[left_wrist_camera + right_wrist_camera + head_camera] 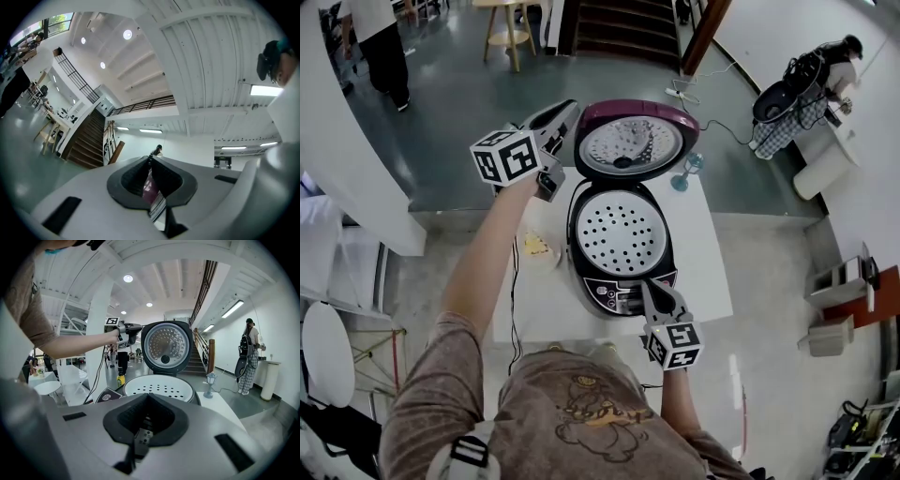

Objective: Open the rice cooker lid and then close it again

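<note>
The rice cooker point(584, 272) stands on a white table point(708, 258) with its maroon lid point(633, 141) swung up and back, silver underside showing. A white perforated tray point(619, 230) fills the pot. My left gripper point(570, 109) is raised at the lid's upper left rim, jaws shut; in the left gripper view point(149, 157) a sliver of the maroon lid point(151, 187) shows just behind the closed tips. My right gripper point(650, 283) rests low at the cooker's front, over the control panel point(614, 295), jaws shut. In the right gripper view point(148, 393) the open lid point(167, 347) faces me.
A small blue-stemmed glass ornament point(686, 171) stands on the table behind and to the right of the cooker. A yellow item point(536, 246) lies left of it, beside a black cable point(515, 300). A wooden stool point(511, 28), stairs and people stand farther off on the floor.
</note>
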`<state>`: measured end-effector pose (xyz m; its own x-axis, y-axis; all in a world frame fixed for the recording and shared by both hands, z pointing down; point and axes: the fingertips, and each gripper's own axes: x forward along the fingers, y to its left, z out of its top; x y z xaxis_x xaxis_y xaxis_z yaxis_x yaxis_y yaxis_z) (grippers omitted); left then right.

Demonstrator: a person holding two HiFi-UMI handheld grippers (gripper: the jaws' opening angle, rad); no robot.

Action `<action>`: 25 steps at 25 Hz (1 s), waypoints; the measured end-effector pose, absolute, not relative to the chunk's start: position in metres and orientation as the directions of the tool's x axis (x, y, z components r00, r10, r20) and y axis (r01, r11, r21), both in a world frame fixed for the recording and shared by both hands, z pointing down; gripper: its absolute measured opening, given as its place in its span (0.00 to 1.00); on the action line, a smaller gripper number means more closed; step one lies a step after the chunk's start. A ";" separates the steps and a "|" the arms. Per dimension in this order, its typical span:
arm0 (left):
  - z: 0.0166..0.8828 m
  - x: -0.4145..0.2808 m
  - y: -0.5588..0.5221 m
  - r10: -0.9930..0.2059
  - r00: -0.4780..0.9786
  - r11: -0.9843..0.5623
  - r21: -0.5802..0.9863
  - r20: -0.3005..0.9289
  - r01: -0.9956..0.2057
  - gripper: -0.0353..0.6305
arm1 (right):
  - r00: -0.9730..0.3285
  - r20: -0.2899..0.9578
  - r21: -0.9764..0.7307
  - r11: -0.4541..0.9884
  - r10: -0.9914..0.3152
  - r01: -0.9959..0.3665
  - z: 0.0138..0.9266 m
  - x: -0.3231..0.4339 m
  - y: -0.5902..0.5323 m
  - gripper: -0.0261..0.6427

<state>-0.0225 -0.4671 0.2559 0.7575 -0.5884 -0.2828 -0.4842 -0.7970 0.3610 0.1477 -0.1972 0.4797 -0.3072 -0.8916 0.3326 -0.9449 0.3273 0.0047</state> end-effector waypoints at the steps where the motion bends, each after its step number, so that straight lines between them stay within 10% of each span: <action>1: 0.253 -0.023 -0.465 -0.583 0.758 -0.803 0.349 -0.293 -0.483 0.09 | -0.307 0.333 0.004 0.327 -0.892 -0.945 0.480 0.148 -0.197 0.05; 13: 0.250 -0.001 -0.452 -0.487 0.825 -0.871 0.238 -0.287 -0.431 0.53 | -0.312 0.335 -0.005 0.330 -0.889 -0.944 0.480 0.147 -0.198 0.05; 25: 0.261 0.015 -0.447 -0.462 0.851 -0.882 0.235 -0.251 -0.409 0.55 | -0.306 0.332 0.005 0.326 -0.892 -0.945 0.479 0.147 -0.196 0.05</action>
